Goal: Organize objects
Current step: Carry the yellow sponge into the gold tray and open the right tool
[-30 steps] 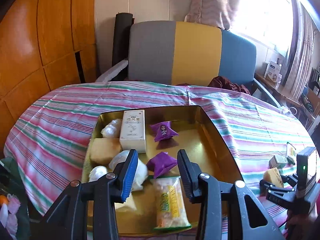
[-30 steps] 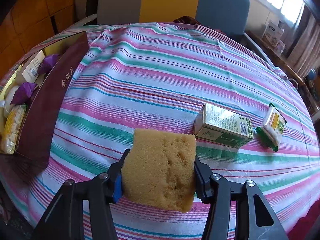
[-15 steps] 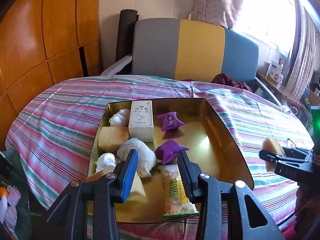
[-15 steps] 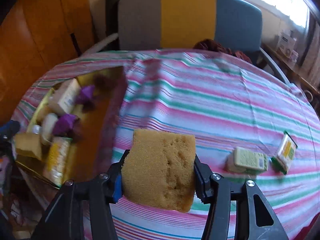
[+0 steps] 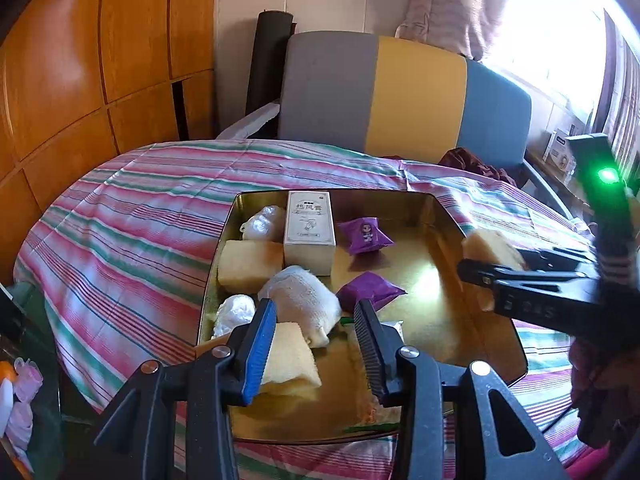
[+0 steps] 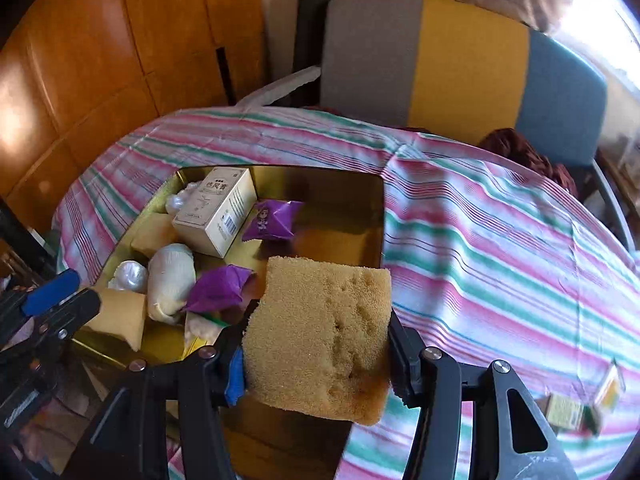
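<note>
A gold tin box [image 5: 448,216] [image 6: 360,172] sits on the striped table. It holds a cream carton [image 5: 309,228] [image 6: 218,210], two purple packets [image 5: 365,235] [image 6: 274,216], sponges [image 5: 248,264], white wrapped pieces [image 5: 302,300] and a snack bag. My right gripper [image 6: 316,340] is shut on a yellow sponge [image 6: 320,336] and holds it over the box's right rim; it also shows in the left wrist view [image 5: 490,250]. My left gripper [image 5: 316,344] is open and empty above the box's near end.
A small green carton and a snack bag [image 6: 576,408] lie on the tablecloth at far right. A grey, yellow and blue chair [image 5: 400,96] stands behind the table. Wooden panels [image 5: 80,80] line the left wall.
My right gripper has carried the sponge left, from the open tablecloth to above the box's right rim. The left gripper has drawn back a little and stays open.
</note>
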Demonstrator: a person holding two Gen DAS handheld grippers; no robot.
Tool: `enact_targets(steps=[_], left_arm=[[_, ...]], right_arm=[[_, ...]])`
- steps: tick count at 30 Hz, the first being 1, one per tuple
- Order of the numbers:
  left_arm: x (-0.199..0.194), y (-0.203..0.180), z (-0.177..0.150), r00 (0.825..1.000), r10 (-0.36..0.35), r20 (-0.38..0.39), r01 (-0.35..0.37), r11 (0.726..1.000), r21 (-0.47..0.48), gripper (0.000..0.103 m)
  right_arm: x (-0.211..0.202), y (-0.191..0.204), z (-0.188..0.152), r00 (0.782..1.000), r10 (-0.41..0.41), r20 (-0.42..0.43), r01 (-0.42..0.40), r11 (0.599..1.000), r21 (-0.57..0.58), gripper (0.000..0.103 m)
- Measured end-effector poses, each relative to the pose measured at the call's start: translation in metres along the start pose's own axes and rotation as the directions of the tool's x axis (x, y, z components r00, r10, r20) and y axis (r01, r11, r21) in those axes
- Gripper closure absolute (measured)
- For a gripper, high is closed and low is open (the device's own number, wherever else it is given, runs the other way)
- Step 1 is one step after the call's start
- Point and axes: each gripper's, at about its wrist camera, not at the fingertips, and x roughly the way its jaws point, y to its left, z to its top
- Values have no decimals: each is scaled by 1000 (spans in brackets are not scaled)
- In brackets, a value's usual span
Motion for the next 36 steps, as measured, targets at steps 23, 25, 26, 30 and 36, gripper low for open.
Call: enact_targets(steps=[23,25,26,30,36], left_arm=[[4,19,-4,1000,20,-17,-20,999,-41,62],[2,17,-4,1000,19,-13,-20,999,-40,62],[1,17,-4,1000,20,-9,-20,999,-38,62],[-4,16,-4,1000,22,2,-21,999,-35,62],[-9,12,-4,1000,17,10,-17,1000,-22,62]], right_arm=[[75,39,23,992,-94,-82,73,971,-226,27],[69,37,24,995,-72,-66,57,977,-207,23],[65,37,24,996,-67,-54,55,978,-200,23],[45,35,23,999,-53,-13,50,985,-167,23],[15,22,19,998,-45,40,49,992,-115,22]])
